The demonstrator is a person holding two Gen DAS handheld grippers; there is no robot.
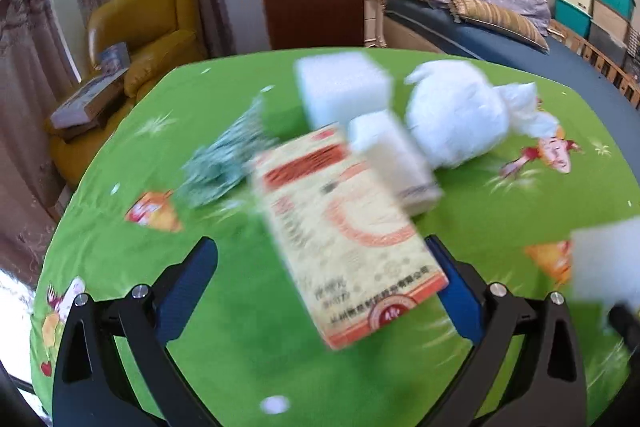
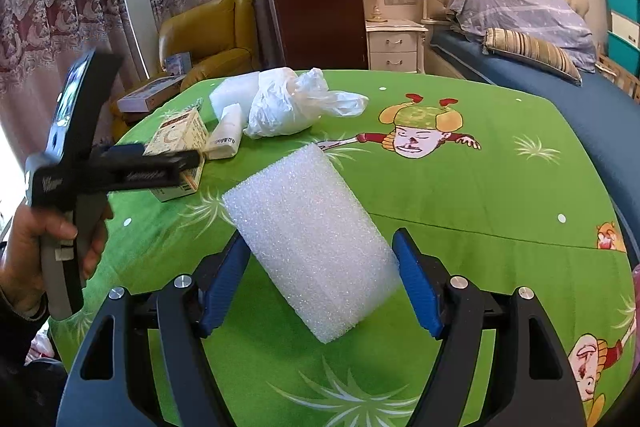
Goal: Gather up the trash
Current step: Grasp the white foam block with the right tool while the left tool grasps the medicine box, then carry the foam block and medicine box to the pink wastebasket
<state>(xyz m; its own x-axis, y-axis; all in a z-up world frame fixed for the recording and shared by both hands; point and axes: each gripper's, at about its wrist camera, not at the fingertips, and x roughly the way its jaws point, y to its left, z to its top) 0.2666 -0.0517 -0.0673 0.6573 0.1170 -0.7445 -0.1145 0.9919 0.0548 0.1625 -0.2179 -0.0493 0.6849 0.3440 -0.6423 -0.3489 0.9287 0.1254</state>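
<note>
My right gripper [image 2: 320, 237] is shut on a white foam block [image 2: 312, 239], both blue pads against its sides, the block tilted over the green tablecloth [image 2: 460, 211]. A yellow and orange cardboard box [image 1: 344, 227] lies between the spread fingers of my left gripper [image 1: 320, 243], which is open; its left pad stands well clear of the box. The view is blurred. Beyond the box lie a white tissue pack [image 1: 392, 155], a second foam block [image 1: 344, 87], a white plastic bag [image 1: 460, 115] and a crumpled greenish wrapper [image 1: 224, 155]. A hand holds the left gripper [image 2: 168, 157] over the box [image 2: 180, 139].
The round table's edge curves close on the left, where a yellow armchair [image 2: 216, 31] holds boxes. A bed [image 2: 540, 67] and a nightstand [image 2: 394, 45] stand behind the table. Bare cloth spreads to the right of the held block.
</note>
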